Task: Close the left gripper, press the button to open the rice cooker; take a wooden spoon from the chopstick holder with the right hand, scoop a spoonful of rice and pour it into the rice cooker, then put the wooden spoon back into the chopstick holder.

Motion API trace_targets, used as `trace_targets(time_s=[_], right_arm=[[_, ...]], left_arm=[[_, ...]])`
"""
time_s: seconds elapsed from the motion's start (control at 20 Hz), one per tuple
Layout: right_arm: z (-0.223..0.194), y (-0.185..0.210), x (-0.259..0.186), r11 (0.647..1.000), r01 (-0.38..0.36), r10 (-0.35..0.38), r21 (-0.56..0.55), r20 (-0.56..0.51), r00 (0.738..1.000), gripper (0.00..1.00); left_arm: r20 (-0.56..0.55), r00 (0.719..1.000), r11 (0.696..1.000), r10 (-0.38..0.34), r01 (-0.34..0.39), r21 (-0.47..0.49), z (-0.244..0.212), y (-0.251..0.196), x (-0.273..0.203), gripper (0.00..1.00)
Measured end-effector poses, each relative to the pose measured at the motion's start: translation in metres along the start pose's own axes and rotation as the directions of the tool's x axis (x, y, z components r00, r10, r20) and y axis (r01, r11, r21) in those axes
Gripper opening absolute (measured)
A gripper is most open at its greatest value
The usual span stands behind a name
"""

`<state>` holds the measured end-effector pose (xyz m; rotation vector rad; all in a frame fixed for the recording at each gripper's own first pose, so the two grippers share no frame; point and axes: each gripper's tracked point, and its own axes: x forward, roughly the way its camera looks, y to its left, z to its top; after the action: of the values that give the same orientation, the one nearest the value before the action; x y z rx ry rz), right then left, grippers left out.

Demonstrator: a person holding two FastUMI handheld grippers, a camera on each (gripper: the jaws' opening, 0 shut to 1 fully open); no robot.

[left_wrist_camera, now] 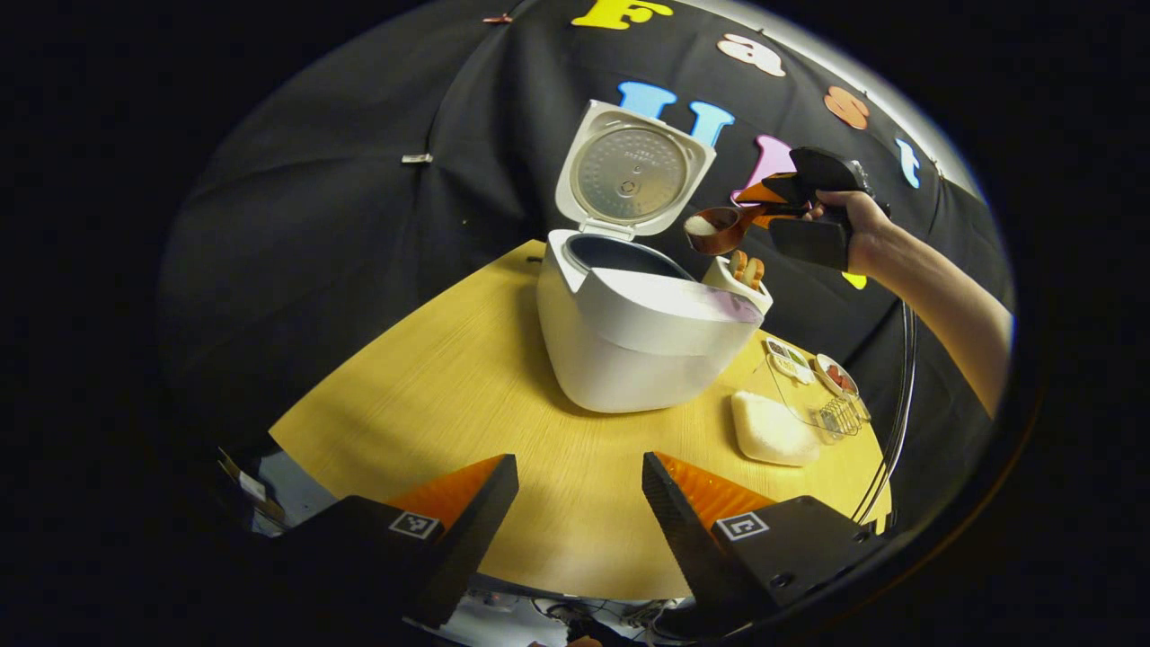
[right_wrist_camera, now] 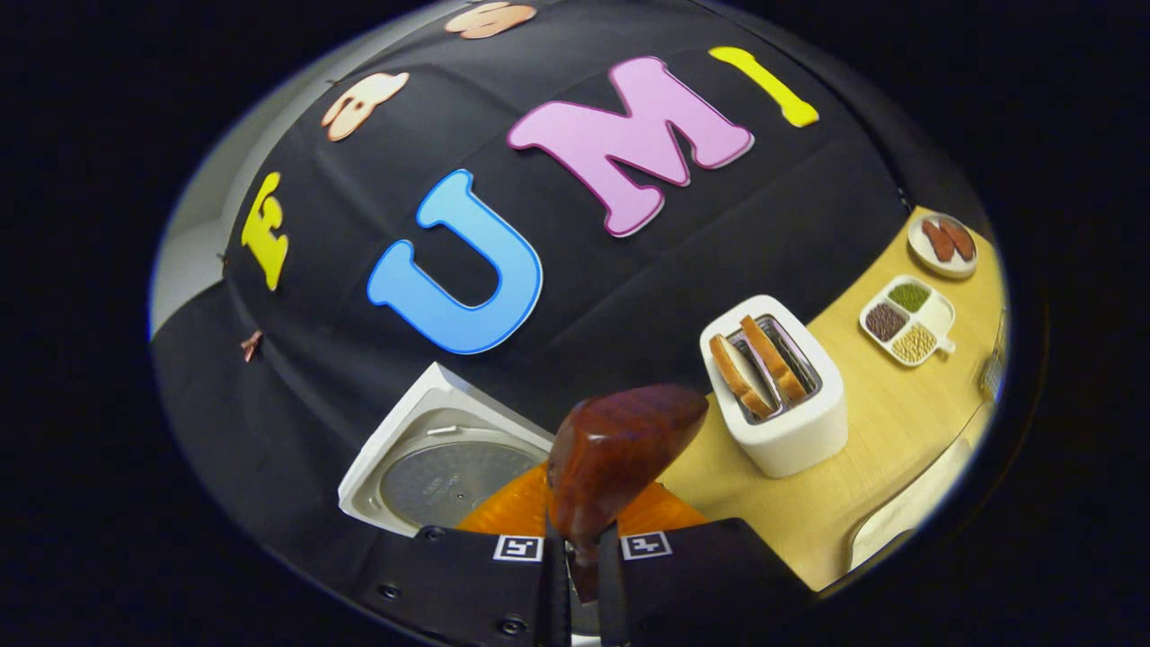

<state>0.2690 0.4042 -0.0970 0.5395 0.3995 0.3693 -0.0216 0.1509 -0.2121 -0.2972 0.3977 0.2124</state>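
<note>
The tabletop (left_wrist_camera: 467, 395) carries the cooker (left_wrist_camera: 629, 341), and that first job looks finished: the lid (left_wrist_camera: 633, 171) stands wide open behind it and the dark pot (left_wrist_camera: 620, 256) is bare to the room. In the right gripper view the same lid (right_wrist_camera: 445, 472) sits low down, just under the spoon.

To the cooker's right lies the rice tray (left_wrist_camera: 771, 431), heaped white, on the tabletop near a wire rack. Behind the cooker stands a toaster (right_wrist_camera: 777, 395) with two slices in it. I can't pick out the chopstick holder for sure.

The right gripper (left_wrist_camera: 783, 208), held in a hand (left_wrist_camera: 858, 225), is up beside the open lid. Its fingers are clamped on the handle of the spoon (left_wrist_camera: 714, 229), whose bowl holds a white mound of rice and hangs just above the pot's right rim, roughly level. In its own view the spoon (right_wrist_camera: 620, 449) rises between the two fingers, pinched tight.

The left gripper (left_wrist_camera: 579, 499) hangs low over the near tabletop, well apart from the cooker, fingers spread and holding nothing.

So, as I judge it: button pressed, spoon fetched, rice scooped. Left to do: tip the rice into the pot and return the spoon to its holder.
</note>
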Motion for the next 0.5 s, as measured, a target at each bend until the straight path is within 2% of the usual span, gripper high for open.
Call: trace_targets(time_s=[0.15,0.3,0.35,0.4,0.5], right_arm=[[-0.018,0.014,0.008,0.986,-0.045,0.046,-0.160,0.001,0.999,0.17],[-0.033,0.028,0.012,0.960,-0.083,0.087,-0.267,0.000,0.996,0.17],[-0.038,0.031,0.013,0.949,-0.094,0.098,-0.299,-0.002,0.995,0.12],[-0.044,0.034,0.013,0.937,-0.105,0.109,-0.335,-0.007,0.994,0.17],[-0.052,0.040,0.013,0.904,-0.131,0.140,-0.407,-0.008,0.990,0.17]], left_arm=[[0.001,1.000,1.000,0.008,-0.008,-0.030,-0.002,0.007,0.003,0.96],[-0.002,1.000,1.000,0.015,-0.015,-0.014,-0.003,0.013,0.002,0.96],[-0.003,1.000,1.000,0.018,-0.018,-0.009,-0.003,0.015,0.004,0.96],[0.000,1.000,1.000,0.020,-0.020,-0.005,-0.001,0.016,0.004,0.96],[0.004,1.000,1.000,0.022,-0.022,-0.004,-0.001,0.016,0.003,0.96]])
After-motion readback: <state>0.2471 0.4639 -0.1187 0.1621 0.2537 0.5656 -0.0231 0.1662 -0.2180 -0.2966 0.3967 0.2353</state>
